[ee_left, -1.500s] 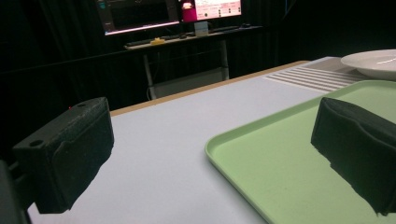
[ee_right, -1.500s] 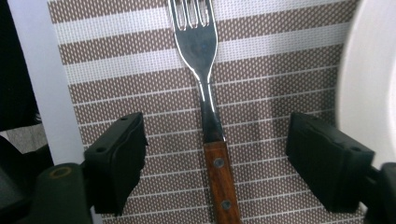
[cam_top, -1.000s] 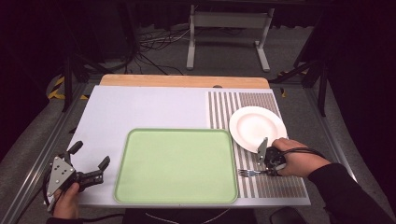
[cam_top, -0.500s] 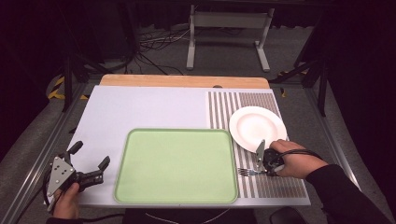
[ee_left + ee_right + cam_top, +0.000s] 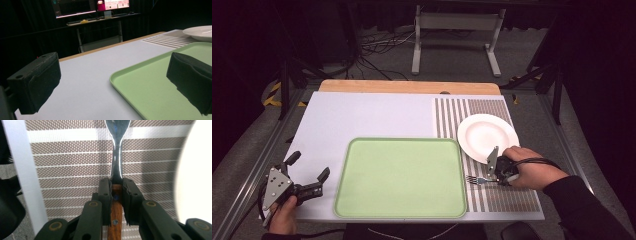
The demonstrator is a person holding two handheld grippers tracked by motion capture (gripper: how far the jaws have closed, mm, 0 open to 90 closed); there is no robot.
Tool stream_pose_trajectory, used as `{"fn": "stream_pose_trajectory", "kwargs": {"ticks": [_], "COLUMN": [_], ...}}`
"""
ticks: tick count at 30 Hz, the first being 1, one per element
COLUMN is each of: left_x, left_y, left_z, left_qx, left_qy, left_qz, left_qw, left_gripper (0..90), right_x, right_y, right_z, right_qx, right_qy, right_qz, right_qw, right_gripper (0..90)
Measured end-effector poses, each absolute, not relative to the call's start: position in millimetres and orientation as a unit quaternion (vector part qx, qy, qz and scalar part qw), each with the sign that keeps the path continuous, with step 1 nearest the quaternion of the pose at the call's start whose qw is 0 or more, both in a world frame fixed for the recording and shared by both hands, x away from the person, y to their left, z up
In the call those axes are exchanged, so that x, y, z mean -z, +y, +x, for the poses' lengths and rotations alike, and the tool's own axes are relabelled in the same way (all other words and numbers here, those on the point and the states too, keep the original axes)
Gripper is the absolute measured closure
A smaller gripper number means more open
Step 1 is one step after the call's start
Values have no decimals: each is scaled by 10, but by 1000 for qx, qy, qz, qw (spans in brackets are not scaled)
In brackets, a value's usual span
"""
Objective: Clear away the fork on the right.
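The steel fork with a brown wooden handle (image 5: 117, 170) lies on the brown-and-white striped woven placemat (image 5: 502, 195), tines toward the pale green plastic tray (image 5: 402, 176) and just beside its right edge, with the round white plate (image 5: 488, 136) close behind. The step in hand looks like lifting the fork, so it would pay to raise it level, keep the pinch at the neck where wood meets metal, and clear the tray's raised rim before moving across. The right gripper (image 5: 116, 191) has its jaws pressed onto the handle's sides (the fork appears to rest on the mat, though that is hard to confirm). The left gripper (image 5: 307, 175) is spread wide and empty, hovering over the white tabletop (image 5: 362, 115) near the tray's left edge.
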State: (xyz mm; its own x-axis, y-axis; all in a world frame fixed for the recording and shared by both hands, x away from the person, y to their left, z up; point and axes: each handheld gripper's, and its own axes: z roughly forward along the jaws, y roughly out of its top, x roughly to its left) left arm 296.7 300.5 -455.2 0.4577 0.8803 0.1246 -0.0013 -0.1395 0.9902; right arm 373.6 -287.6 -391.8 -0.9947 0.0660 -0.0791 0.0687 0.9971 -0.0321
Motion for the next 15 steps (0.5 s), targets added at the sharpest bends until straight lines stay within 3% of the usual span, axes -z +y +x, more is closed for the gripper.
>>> {"fn": "stream_pose_trajectory", "kwargs": {"ticks": [15], "left_x": [4552], "left_y": [3010], "left_z": [2969], "left_qx": [-393], "left_qy": [341], "left_qz": [644], "left_qw": [560], "left_gripper": [0], "right_x": [3464], "right_y": [-2765], "right_z": [3770], "right_qx": [-25], "right_qy": [996], "right_qz": [52], "right_qw": [75], "right_gripper": [777]}}
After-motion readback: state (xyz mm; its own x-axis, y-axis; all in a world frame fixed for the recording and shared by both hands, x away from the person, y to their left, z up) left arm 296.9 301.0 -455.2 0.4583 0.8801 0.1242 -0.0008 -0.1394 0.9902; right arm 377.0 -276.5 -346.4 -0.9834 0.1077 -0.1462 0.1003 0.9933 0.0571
